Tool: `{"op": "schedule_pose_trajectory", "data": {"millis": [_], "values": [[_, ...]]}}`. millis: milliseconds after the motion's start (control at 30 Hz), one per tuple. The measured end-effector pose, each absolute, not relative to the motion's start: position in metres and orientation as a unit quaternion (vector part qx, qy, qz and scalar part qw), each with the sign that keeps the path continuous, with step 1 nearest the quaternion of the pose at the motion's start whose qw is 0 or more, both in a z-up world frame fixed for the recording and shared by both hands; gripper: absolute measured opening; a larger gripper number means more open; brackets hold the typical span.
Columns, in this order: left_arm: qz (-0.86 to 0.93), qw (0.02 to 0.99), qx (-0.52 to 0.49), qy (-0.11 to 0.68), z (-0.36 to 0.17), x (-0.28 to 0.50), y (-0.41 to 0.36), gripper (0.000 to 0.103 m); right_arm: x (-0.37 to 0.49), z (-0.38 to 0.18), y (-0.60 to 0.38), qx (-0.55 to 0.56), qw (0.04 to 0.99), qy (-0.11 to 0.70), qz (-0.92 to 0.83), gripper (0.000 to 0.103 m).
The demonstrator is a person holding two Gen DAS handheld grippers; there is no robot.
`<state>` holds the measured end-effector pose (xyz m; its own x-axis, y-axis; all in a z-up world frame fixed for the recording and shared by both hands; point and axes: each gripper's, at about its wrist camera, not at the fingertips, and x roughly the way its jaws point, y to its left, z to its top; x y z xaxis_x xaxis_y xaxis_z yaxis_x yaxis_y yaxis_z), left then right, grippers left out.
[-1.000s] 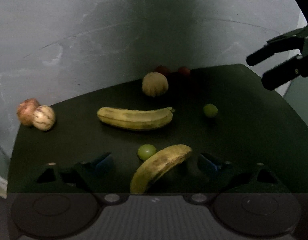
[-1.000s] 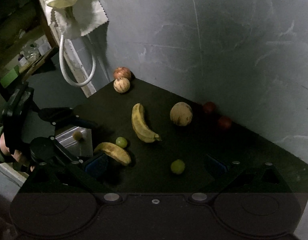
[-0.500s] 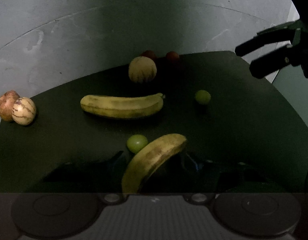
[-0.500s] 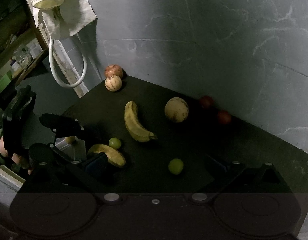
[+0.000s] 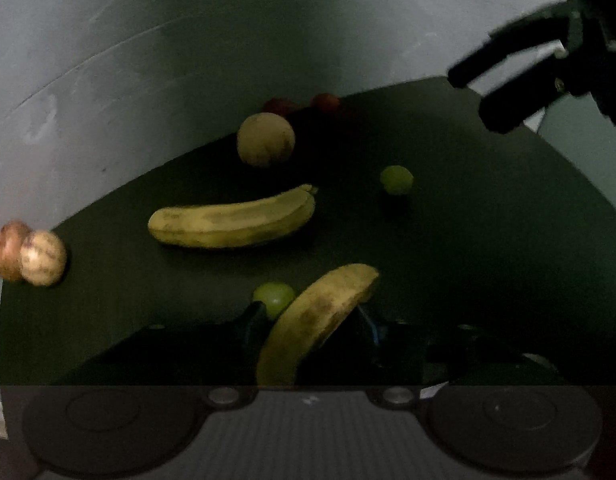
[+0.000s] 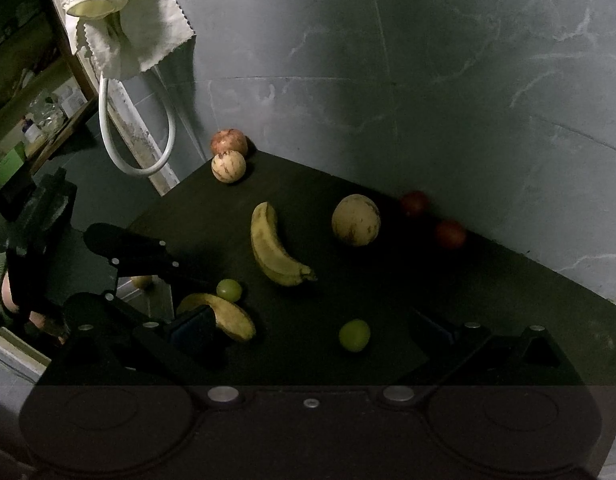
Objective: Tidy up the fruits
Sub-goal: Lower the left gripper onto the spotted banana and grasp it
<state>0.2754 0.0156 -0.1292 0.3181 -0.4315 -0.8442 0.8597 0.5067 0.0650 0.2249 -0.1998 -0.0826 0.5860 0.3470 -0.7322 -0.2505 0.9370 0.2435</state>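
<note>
A spotted banana [image 5: 316,316] lies at the near edge of the black table [image 5: 488,240], between the jaws of my left gripper [image 5: 308,320], which are closing on it; both fingers stand close beside it. A green grape [image 5: 274,296] sits against its left side. In the right wrist view this banana [image 6: 224,312] shows with the left gripper [image 6: 188,284] over it. A second banana [image 5: 232,224] lies farther back. My right gripper [image 6: 314,330] is wide open and empty, above a second green grape [image 6: 354,334].
A pale round melon [image 6: 356,220] and two red fruits [image 6: 450,234] sit by the back wall. A reddish fruit [image 6: 228,142] and a striped one [image 6: 228,166] occupy the far left corner. A cloth [image 6: 124,28] and white hose [image 6: 136,152] hang left.
The left gripper's fingers have drawn in from wide apart to close beside the near banana, and its view has rolled slightly. The right gripper has stayed about where it was.
</note>
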Motion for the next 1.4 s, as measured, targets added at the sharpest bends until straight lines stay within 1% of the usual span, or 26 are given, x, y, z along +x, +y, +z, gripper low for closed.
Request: {"op": "schedule_pose_trajectory", "data": {"millis": [167, 233, 467, 500, 533, 600, 767, 933, 1100, 1233, 1300, 1367, 1400], "values": [[-0.434, 0.745, 0.334, 0.380, -0.135, 0.270, 0.010, 0.053, 0.225, -0.083, -0.200, 0.058, 0.889, 0.423, 0.167, 0.102], [-0.435, 0.743, 0.338, 0.380, -0.136, 0.274, 0.013, 0.048, 0.225, -0.083, -0.201, 0.058, 0.889, 0.424, 0.165, 0.102], [-0.451, 0.736, 0.339, 0.374, -0.134, 0.271, 0.017, 0.041, 0.227, -0.086, -0.199, 0.056, 0.887, 0.428, 0.166, 0.102], [-0.450, 0.738, 0.335, 0.374, -0.133, 0.271, 0.018, 0.038, 0.228, -0.087, -0.198, 0.055, 0.886, 0.429, 0.166, 0.102], [-0.449, 0.741, 0.330, 0.373, -0.133, 0.270, 0.018, 0.033, 0.228, -0.088, -0.198, 0.053, 0.885, 0.430, 0.167, 0.102], [-0.450, 0.749, 0.312, 0.374, -0.131, 0.271, 0.020, 0.030, 0.230, -0.091, -0.197, 0.050, 0.885, 0.433, 0.167, 0.102], [-0.448, 0.759, 0.280, 0.381, -0.129, 0.274, 0.018, 0.030, 0.236, -0.099, -0.197, 0.045, 0.883, 0.438, 0.165, 0.102], [-0.456, 0.750, 0.294, 0.377, -0.133, 0.264, 0.003, 0.031, 0.241, -0.101, -0.197, 0.043, 0.883, 0.439, 0.162, 0.102], [-0.456, 0.754, 0.288, 0.375, -0.135, 0.262, -0.002, 0.031, 0.244, -0.106, -0.199, 0.034, 0.881, 0.442, 0.164, 0.102], [-0.445, 0.770, 0.265, 0.372, -0.136, 0.263, 0.004, 0.030, 0.248, -0.116, -0.199, 0.008, 0.876, 0.450, 0.171, 0.097], [-0.432, 0.784, 0.238, 0.377, -0.133, 0.266, 0.012, 0.030, 0.250, -0.122, -0.198, -0.012, 0.874, 0.453, 0.178, 0.092], [-0.421, 0.794, 0.214, 0.382, -0.128, 0.269, 0.020, 0.030, 0.252, -0.129, -0.195, -0.036, 0.869, 0.456, 0.186, 0.082], [-0.416, 0.799, 0.205, 0.384, -0.126, 0.270, 0.023, 0.030, 0.253, -0.132, -0.192, -0.052, 0.868, 0.457, 0.188, 0.080]]}}
